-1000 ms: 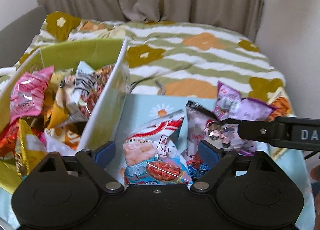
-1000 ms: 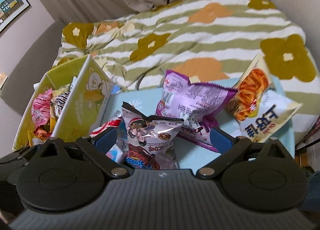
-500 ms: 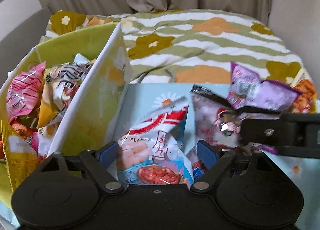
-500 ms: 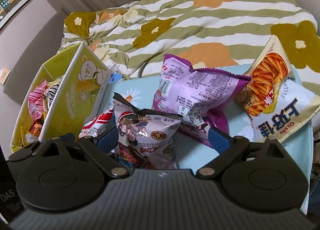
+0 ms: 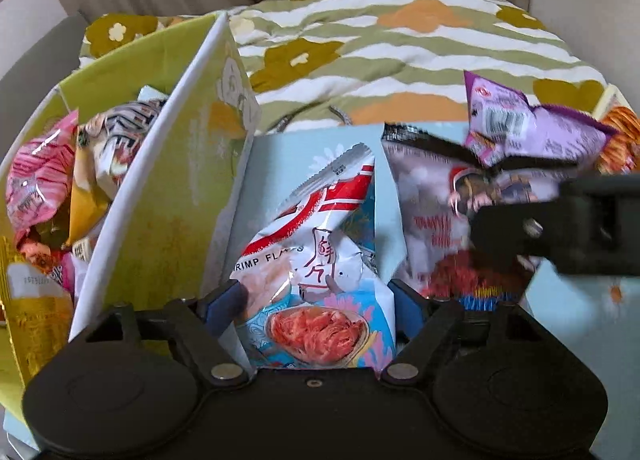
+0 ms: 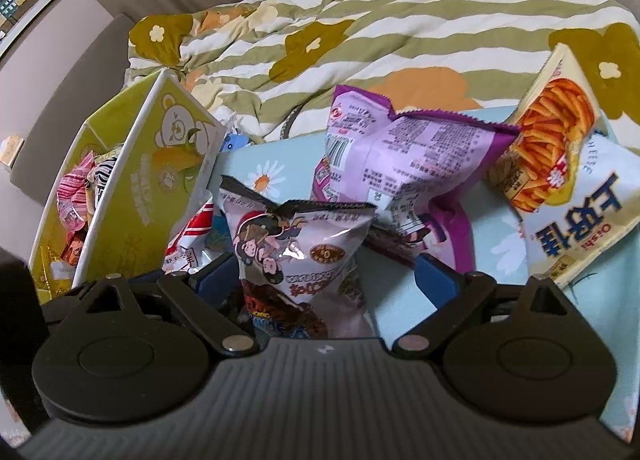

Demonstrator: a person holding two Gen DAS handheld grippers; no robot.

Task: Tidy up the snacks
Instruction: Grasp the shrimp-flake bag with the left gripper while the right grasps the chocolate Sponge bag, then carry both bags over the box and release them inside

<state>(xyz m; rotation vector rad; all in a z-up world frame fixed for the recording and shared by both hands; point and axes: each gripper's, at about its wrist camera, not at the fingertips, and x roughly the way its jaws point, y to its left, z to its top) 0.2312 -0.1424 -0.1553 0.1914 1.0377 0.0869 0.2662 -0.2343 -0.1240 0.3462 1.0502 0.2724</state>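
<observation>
A white, red and blue shrimp-flakes bag stands on the pale blue daisy cloth, between the blue fingers of my left gripper. Its jaws are closing and the pads sit right at the bag's sides without clearly squeezing it. A pale pink bag with cartoon figures stands between the fingers of my right gripper, which is open, with a gap left on the bag's right side. The right gripper's black body shows blurred at the right of the left wrist view.
A green cardboard box holding several snack packs stands on the left, its white-edged flap raised beside the shrimp bag. A purple bag, an orange fries bag and a white bag lie at the right. A striped flowered quilt lies behind.
Both grippers have sunk closer to their bags. The left fingers have narrowed around the shrimp-flakes bag. The right gripper's fingers keep the same spread.
</observation>
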